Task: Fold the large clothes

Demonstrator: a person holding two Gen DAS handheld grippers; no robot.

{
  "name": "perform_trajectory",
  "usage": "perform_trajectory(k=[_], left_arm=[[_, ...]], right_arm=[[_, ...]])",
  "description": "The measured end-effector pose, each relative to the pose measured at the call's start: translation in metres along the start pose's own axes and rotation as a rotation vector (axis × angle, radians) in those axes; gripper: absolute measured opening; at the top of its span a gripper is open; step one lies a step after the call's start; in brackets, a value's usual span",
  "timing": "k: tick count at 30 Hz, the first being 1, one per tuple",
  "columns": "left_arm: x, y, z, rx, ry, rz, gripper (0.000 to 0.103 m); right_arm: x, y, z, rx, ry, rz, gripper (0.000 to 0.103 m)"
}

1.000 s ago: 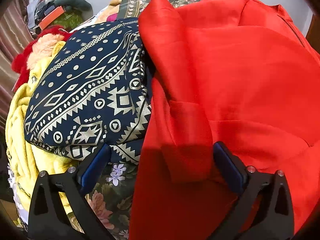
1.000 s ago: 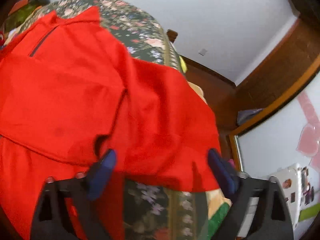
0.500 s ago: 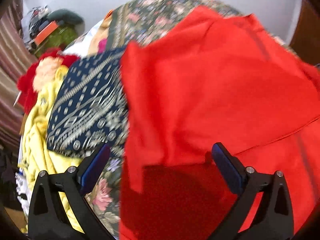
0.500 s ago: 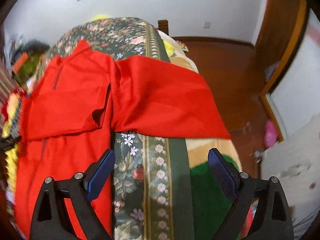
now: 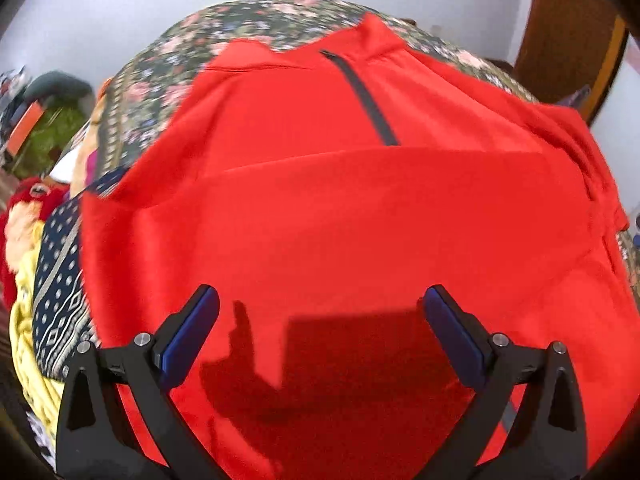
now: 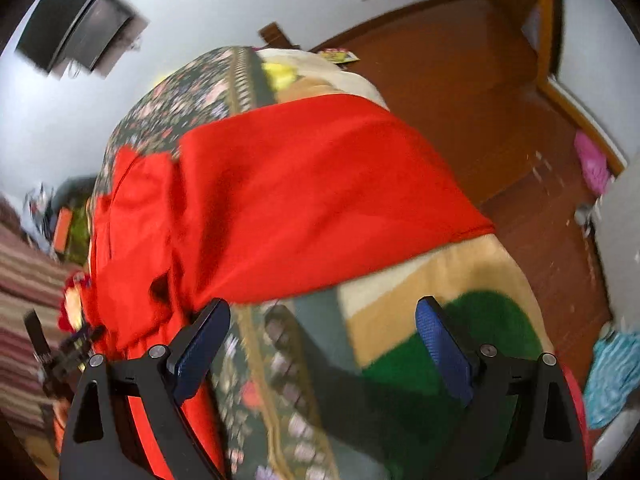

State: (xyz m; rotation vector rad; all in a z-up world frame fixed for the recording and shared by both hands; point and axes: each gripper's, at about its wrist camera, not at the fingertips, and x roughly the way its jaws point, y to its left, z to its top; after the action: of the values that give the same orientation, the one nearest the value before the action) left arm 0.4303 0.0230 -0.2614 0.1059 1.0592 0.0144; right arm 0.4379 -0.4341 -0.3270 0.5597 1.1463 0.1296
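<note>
Smooth red garment (image 5: 340,220) lies spread on the floral bedspread (image 5: 168,76), dark zip down its chest; both grippers (image 5: 320,308) (image 6: 324,320) gape, empty.

red garment (image 5: 360,220), floral bedspread (image 5: 256,28), navy/gold cloth (image 5: 60,280)

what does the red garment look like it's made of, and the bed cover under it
Red garment: seemingly a thin, smooth woven fabric with slight sheen, lying flat in soft folds. Floral bed cover: printed matte cloth, probably cotton; motion blur leaves its weave unclear.
</note>
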Motion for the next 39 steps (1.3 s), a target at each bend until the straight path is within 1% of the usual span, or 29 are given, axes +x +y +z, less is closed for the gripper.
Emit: perform_trajectory(k=[3, 5, 9, 10, 11, 12, 14, 16, 17, 21, 23, 25, 28, 31, 32, 34, 35, 36, 37, 38, 39], left_arm=[[0.012, -0.013, 0.007, 0.029, 0.000, 0.007, 0.103], [0.018, -0.019, 0.010, 0.034, -0.003, 0.003, 0.103], [0.026, -0.026, 0.018, 0.005, -0.028, -0.003, 0.103], [0.028, -0.028, 0.019, 0.000, -0.035, 0.007, 0.103], [0.029, -0.030, 0.019, 0.001, -0.042, 0.017, 0.103], [0.029, -0.032, 0.019, 0.006, -0.049, 0.028, 0.103], [0.029, -0.035, 0.018, 0.018, -0.057, 0.045, 0.103], [0.030, -0.033, 0.018, 0.012, -0.055, 0.037, 0.103], [0.030, -0.032, 0.018, 0.010, -0.054, 0.032, 0.103], [0.031, -0.033, 0.017, 0.024, -0.058, 0.052, 0.103], [0.032, -0.034, 0.017, 0.023, -0.055, 0.058, 0.103], [0.032, -0.035, 0.017, 0.019, -0.048, 0.059, 0.103], [0.029, -0.032, 0.017, -0.003, -0.004, 0.034, 0.103], [0.021, -0.029, 0.009, -0.013, 0.033, -0.012, 0.103], [0.016, -0.029, 0.004, -0.009, 0.033, -0.017, 0.103], [0.002, -0.026, -0.007, 0.016, 0.007, 0.000, 0.103], [-0.007, -0.023, -0.012, 0.028, -0.015, 0.014, 0.103], [-0.016, -0.020, -0.016, 0.034, -0.034, 0.022, 0.103], [-0.028, -0.012, -0.022, 0.034, -0.057, 0.022, 0.103], [-0.036, -0.006, -0.026, 0.027, -0.070, 0.017, 0.103], [-0.044, 0.002, -0.030, 0.014, -0.081, 0.008, 0.103]], right_arm=[[0.014, -0.016, 0.017, 0.071, -0.011, 0.031, 0.093], [0.021, -0.021, 0.028, 0.093, -0.025, 0.039, 0.093], [0.036, -0.030, 0.049, 0.134, -0.064, 0.038, 0.091], [0.038, -0.030, 0.052, 0.139, -0.081, 0.023, 0.083], [0.039, -0.030, 0.056, 0.144, -0.101, -0.017, 0.069], [0.039, -0.030, 0.059, 0.144, -0.118, -0.043, 0.061], [0.035, -0.031, 0.066, 0.140, -0.156, -0.076, 0.024], [0.027, -0.033, 0.069, 0.138, -0.192, -0.072, 0.013], [0.019, -0.033, 0.070, 0.140, -0.222, -0.069, 0.010], [-0.026, -0.034, 0.072, 0.159, -0.356, -0.107, 0.006], [-0.046, -0.026, 0.070, 0.169, -0.383, -0.083, 0.006], [-0.062, -0.007, 0.070, 0.128, -0.405, -0.081, 0.006], [-0.096, 0.051, 0.065, -0.019, -0.464, -0.080, 0.006], [-0.124, 0.105, 0.060, -0.121, -0.499, -0.028, 0.006], [-0.134, 0.132, 0.059, -0.166, -0.510, -0.001, 0.006], [-0.144, 0.171, 0.053, -0.231, -0.518, 0.039, 0.006], [-0.148, 0.200, 0.047, -0.278, -0.516, 0.067, 0.006], [-0.149, 0.223, 0.042, -0.314, -0.504, 0.093, 0.006], [-0.148, 0.238, 0.039, -0.336, -0.492, 0.110, 0.006], [-0.141, 0.265, 0.034, -0.372, -0.460, 0.134, 0.006], [-0.135, 0.282, 0.029, -0.394, -0.432, 0.150, 0.006]])
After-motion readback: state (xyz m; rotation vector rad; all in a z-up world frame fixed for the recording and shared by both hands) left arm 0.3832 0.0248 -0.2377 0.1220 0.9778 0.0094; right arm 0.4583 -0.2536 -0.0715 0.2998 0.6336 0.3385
